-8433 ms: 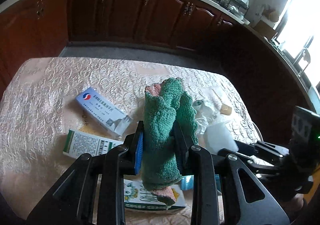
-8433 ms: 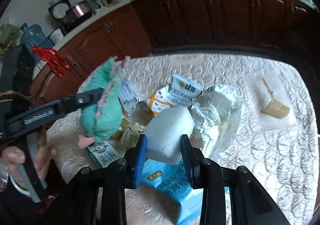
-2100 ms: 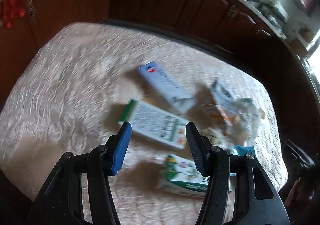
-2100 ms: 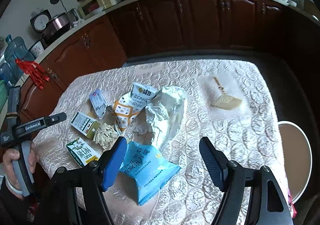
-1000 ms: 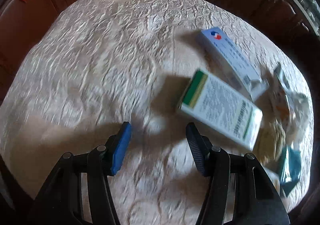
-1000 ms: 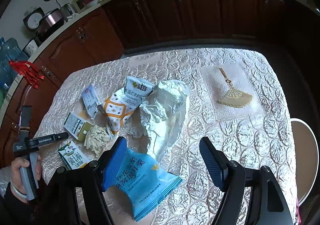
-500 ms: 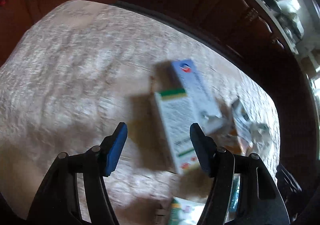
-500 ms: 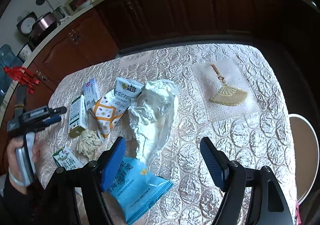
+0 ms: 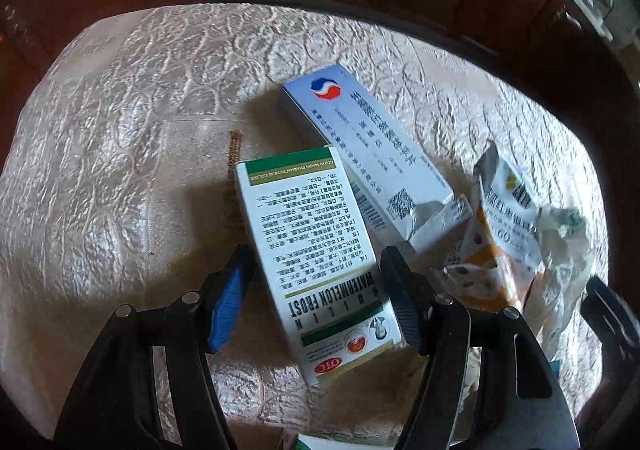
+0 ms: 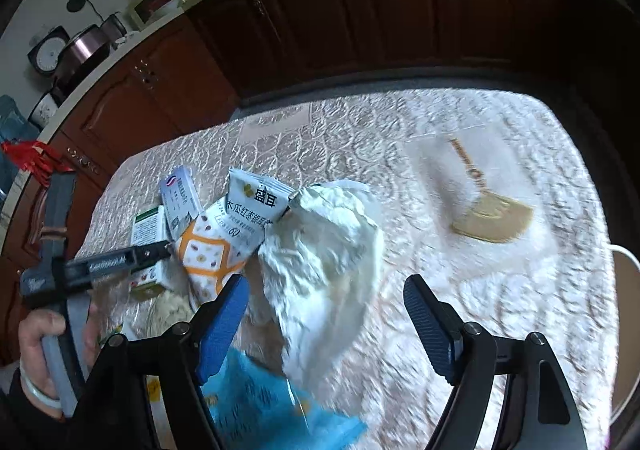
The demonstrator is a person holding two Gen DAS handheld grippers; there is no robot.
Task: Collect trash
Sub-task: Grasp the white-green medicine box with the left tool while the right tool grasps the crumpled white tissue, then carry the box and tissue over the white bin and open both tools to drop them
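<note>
Trash lying clustered on counter (image 9: 100,154); left gripper (image 9: 316,298) straddling green-and-white box (image 9: 312,258), jaws spread, just widened, pads not pressing, lining up for pinch; right gripper (image 10: 326,322) gaping, just opening, hovering over crumpled white bag (image 10: 324,266).

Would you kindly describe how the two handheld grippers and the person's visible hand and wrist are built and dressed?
Both the left gripper and the right gripper have black angular linkage arms with silver pivot pins and ribbed blue pads on the jaws. Seen from the right wrist camera, the left gripper has a grey handle and white lettering along its black body. The left hand wears a pale bangle and a dark sleeve.
</note>
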